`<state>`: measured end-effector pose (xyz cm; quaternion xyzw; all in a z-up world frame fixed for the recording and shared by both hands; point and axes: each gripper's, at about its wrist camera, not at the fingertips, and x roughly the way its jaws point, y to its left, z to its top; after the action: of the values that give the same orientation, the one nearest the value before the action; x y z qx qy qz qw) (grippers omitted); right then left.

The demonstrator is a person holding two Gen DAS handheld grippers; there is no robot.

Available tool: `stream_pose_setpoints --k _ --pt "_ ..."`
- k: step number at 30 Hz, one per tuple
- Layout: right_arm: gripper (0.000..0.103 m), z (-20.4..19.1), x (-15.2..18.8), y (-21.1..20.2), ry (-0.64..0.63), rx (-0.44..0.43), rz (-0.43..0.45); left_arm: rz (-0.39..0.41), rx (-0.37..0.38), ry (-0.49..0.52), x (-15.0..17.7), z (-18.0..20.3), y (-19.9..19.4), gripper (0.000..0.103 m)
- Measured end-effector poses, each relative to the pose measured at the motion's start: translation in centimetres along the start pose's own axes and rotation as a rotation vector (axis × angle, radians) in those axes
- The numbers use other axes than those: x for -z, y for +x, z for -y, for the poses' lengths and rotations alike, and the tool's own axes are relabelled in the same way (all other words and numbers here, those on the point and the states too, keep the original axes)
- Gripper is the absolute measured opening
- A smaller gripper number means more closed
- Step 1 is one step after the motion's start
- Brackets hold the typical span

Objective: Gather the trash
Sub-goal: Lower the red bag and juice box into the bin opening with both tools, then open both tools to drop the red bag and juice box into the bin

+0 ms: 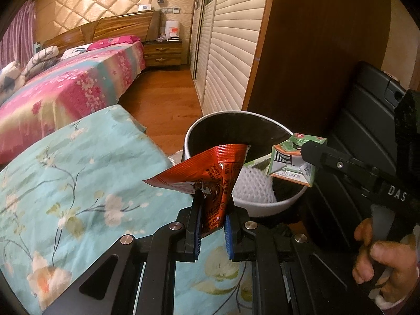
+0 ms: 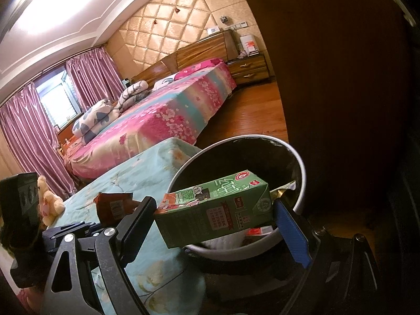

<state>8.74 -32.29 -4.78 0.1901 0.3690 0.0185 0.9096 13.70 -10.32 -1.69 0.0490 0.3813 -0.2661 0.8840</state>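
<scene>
Left gripper [image 1: 213, 219]: squeezed tight on red wrapper [image 1: 210, 173], just before the bin rim.
Right gripper [image 2: 212, 223]: jaws wide, clamped on both ends of green carton [image 2: 218, 210].
Green carton: lying sideways, up over the near rim of the bin.
Trash bin [image 1: 265, 204]: round, white rim, dark inside, on the floor beside the blue flower blanket [image 1: 78, 170].
Inside bin: white foam net [image 1: 253, 186].
Hand [image 1: 380, 260]: wrapped round the right gripper's handle.

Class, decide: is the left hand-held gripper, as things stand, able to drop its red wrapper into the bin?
Probably yes: the left hand-held gripper holds the red wrapper at the bin rim, beside the carton.
</scene>
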Motion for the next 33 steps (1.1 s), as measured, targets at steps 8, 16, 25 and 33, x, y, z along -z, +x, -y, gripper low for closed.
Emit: stream_pose_setpoints --k 8,16,25,33 --pt "0.091 0.5 -0.7 0.7 0.017 0.008 0.001 -0.015 0.01 0.006 -1.0 0.5 1.7 0.013" --pt "0.091 0.8 -1.1 1.6 0.03 0.009 -0.014 -0.023 0.004 0.019 -1.9 1.0 2.8 0.013" --pt "0.091 1.3 -1.5 2.2 0.046 0.012 -0.034 -0.025 0.005 0.035 -2.7 1.6 3.3 0.013" --pt "0.091 1.7 -1.8 2.4 0.05 0.008 -0.046 -0.04 0.008 0.037 -3.0 1.6 4.0 0.013"
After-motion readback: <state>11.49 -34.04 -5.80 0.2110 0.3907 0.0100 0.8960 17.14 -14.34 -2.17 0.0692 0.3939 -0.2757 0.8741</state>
